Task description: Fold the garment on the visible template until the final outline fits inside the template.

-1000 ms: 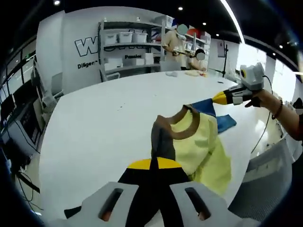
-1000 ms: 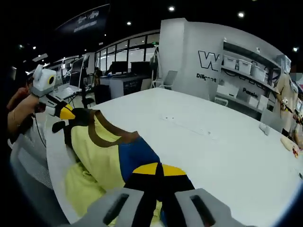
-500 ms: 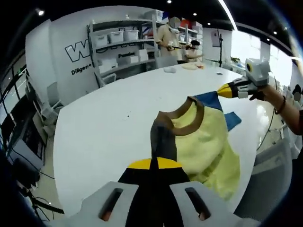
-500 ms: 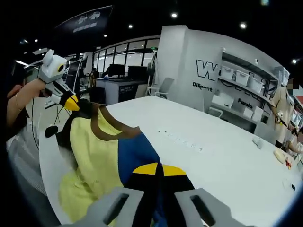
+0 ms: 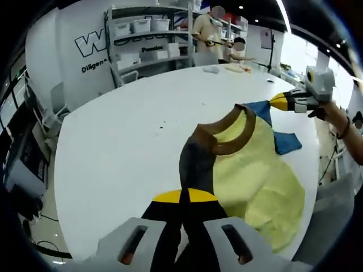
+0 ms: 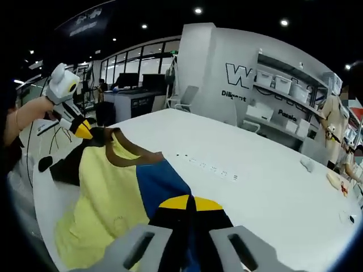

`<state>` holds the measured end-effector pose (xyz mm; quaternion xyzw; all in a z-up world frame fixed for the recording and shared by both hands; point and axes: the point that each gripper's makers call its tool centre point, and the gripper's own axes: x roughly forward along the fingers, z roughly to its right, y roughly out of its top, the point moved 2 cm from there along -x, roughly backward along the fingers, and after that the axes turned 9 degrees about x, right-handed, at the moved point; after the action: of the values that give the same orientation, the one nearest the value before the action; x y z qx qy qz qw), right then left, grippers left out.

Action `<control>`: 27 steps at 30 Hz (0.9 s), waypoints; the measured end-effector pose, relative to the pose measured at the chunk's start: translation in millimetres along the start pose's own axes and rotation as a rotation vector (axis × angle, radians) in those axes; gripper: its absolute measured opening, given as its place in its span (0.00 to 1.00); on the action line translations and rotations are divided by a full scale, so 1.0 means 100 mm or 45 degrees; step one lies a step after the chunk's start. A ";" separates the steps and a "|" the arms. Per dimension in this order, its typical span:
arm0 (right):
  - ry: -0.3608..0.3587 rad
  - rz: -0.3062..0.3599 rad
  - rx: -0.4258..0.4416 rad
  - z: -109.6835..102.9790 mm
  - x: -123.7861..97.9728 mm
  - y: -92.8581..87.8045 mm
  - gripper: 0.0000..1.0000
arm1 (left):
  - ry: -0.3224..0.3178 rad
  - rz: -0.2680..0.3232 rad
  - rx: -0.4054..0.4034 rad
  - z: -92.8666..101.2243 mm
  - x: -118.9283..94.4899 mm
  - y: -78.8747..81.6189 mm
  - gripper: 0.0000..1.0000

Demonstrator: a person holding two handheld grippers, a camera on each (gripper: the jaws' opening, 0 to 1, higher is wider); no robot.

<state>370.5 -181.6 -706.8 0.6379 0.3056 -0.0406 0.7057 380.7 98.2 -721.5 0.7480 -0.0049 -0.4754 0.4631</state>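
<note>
Garment (image 5: 249,170) stretched shoulder-to-shoulder between both clamped hand-held grippers, hem trailing.

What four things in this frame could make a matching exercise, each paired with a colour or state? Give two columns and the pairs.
Column 1:
1. collar
2. left gripper
3. right gripper
4. table

Column 2:
A. shut on the blue shoulder of the garment
B. white
C. brown
D. shut on the dark shoulder of the garment

Pairs: 1-C, 2-D, 3-A, 4-B
</note>
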 end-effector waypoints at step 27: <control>-0.101 -0.261 0.019 0.31 1.24 -0.61 0.00 | 0.222 -0.161 0.200 -0.67 1.22 -0.26 0.00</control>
<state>455.2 -180.0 -819.8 0.6065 0.3407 -0.1399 0.7046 484.6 104.5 -818.2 0.8193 0.0452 -0.4350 0.3708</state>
